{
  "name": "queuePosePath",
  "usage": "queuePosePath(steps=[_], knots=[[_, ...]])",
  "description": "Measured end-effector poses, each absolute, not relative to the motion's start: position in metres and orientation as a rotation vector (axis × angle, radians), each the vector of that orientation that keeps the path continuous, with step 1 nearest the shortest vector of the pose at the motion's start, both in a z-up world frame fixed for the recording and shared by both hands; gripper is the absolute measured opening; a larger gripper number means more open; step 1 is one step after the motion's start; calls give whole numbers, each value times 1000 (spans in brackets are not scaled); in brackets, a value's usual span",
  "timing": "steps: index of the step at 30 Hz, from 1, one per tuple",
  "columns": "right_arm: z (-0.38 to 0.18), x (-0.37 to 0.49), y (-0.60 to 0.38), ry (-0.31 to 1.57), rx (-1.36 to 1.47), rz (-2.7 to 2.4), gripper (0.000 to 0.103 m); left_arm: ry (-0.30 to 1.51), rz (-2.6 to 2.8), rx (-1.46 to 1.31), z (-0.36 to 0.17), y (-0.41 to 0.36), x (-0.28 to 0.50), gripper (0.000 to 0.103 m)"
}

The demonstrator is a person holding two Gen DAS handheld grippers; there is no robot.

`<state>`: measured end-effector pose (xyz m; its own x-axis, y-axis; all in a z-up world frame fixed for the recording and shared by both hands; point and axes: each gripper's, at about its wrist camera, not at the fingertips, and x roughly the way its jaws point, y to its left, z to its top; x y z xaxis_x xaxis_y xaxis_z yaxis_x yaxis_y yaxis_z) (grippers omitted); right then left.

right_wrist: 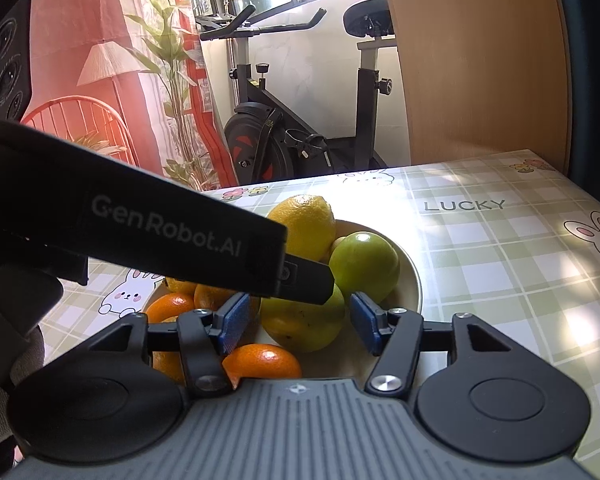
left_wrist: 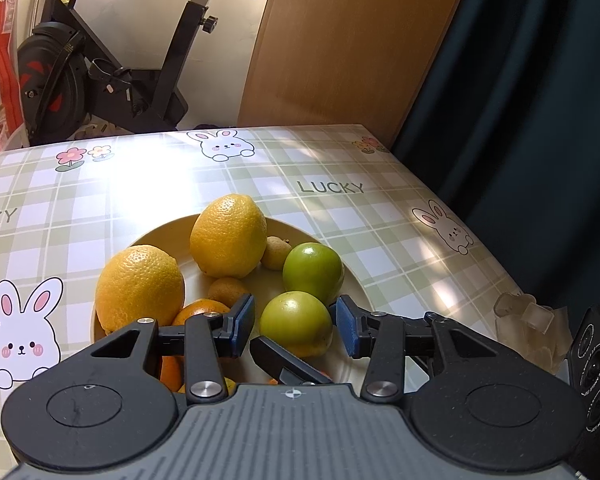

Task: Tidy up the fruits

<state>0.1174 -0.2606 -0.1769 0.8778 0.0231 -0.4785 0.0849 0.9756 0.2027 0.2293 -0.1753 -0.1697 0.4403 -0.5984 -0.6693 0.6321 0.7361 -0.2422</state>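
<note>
On the checked tablecloth [left_wrist: 380, 240] sits a cream plate [left_wrist: 352, 288] with lemons at ten and twelve o'clock and green fruits at three. Left gripper [left_wrist: 296, 322] straddles the nearer green fruit [left_wrist: 296, 322], pads clear of it; right gripper [right_wrist: 296, 322] likewise stands released around it.

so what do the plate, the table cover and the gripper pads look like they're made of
Plate: probably glazed ceramic or melamine; cream, smooth, with a soft sheen on its rim.
Table cover: looks like wipeable vinyl or oilcloth; the printed plaid with rabbits reflects window light in glossy patches.
Left gripper pads: seemingly blue rubber or textured plastic; matte, finely grained, set on black hard-plastic fingers.
</note>
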Motion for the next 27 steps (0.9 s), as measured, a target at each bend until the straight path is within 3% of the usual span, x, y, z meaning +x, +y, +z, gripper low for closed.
queuePosePath(steps=[4,8,11,27], knots=[[-176,115,-261,486,234,-28,67,766,-729,67,-158,-168,221,52],[-173,111,-263,473,248,7,76,699,-656,67,-139,-148,209,81],[-171,104,-266,459,271,-28,82,624,-592,71,-123,-130,196,91],[-87,80,-251,434,178,-108,102,543,-389,19,-67,-67,154,94]])
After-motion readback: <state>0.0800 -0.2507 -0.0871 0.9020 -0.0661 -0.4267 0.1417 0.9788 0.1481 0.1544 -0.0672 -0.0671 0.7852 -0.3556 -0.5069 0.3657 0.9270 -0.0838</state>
